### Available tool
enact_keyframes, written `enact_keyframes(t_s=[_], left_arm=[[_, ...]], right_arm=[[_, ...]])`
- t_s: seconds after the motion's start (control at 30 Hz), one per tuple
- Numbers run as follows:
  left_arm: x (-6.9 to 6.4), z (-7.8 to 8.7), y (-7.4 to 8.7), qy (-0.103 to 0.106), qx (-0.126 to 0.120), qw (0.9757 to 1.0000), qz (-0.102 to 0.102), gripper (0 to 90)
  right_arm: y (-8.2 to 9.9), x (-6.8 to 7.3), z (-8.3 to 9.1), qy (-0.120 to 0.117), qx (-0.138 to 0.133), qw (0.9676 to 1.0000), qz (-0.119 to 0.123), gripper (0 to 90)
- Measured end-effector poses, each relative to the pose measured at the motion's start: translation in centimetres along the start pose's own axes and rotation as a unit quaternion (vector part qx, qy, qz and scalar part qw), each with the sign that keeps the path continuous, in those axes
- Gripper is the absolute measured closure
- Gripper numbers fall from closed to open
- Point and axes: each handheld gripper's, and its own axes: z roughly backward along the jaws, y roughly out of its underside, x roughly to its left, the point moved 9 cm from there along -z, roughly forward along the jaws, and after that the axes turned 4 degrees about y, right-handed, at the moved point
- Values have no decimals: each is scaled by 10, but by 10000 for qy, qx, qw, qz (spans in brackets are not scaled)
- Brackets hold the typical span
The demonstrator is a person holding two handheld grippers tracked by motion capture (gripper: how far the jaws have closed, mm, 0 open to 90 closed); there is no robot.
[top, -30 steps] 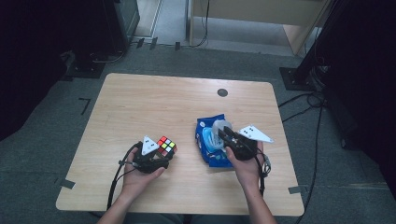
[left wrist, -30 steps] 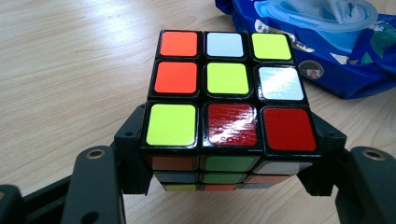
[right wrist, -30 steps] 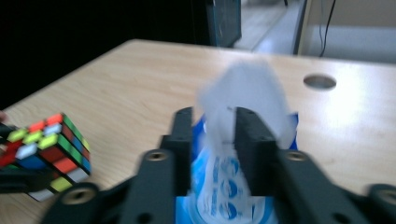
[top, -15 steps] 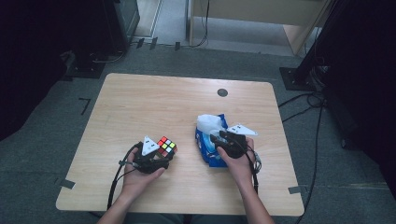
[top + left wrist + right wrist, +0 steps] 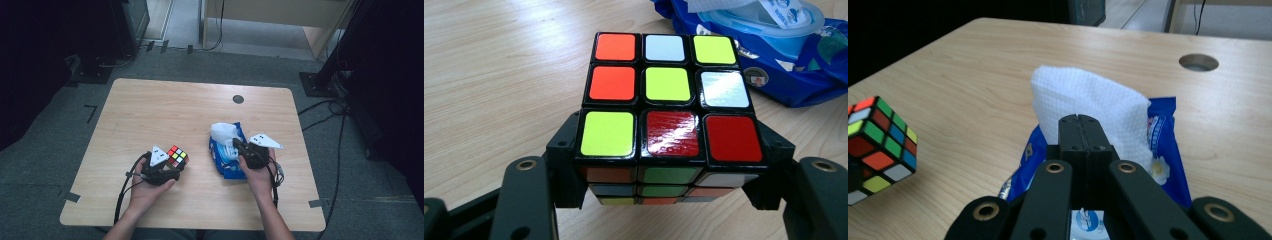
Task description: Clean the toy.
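Here the right tool [image 5: 1079, 120] has just closed, jaws together pinching a white wet wipe [image 5: 1088, 102] above its blue pack [image 5: 226, 152]. Left tool [image 5: 161, 172] clamps the multicoloured puzzle cube [image 5: 666, 115] over the bench [image 5: 165, 110]. Next, likely: pull the wipe free.

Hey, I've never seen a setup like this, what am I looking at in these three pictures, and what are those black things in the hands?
A person sits at a wooden table holding a hand-held two-jaw gripper in each hand. One picture looks down from above; the other two come from cameras riding on the grippers. The left gripper is shut on a colour cube. The right gripper has just closed its jaws; they pinch a white wipe that sticks up out of a blue wipes pack lying on the table.
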Motion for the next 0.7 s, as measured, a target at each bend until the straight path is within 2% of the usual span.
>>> enact_keyframes(t_s=[0.07, 0.2, 0.23, 0.27, 0.33, 0.43, 0.5, 0.53, 0.7], left_arm=[[-1, 0, 0, -6, -10, 10000, -4, 340], [-2, 2, -2, 3, -39, 10000, 4, 340], [-2, 2, -2, 3, -39, 10000, 4, 340], [-2, 2, -2, 5, -45, 10000, -3, 341], [-2, 2, -2, 6, -42, 10000, 3, 341], [-2, 1, -1, 14, -20, 10000, -13, 340], [-2, 1, 0, 20, -14, 10000, -14, 341], [-2, 1, 0, 23, -5, 10000, -9, 341], [-3, 0, 1, 32, 3, 10000, -15, 341]], right_arm=[[-5, 0, 4, -35, -81, 10000, -10, 900], [-9, -2, 6, -98, -155, 9997, -143, 792], [-9, -2, 6, -98, -155, 9997, -143, 792], [-9, -1, 4, -170, -184, 9995, -172, 656], [-7, 0, -2, -158, -91, 9997, -167, 569], [-2, -3, -13, 48, 10, 9998, -173, 496], [-1, -5, -18, 103, 31, 9998, -176, 466], [4, -10, -26, 333, 167, 9990, -257, 434], [6, -18, -41, 566, 264, 9973, -390, 397]])
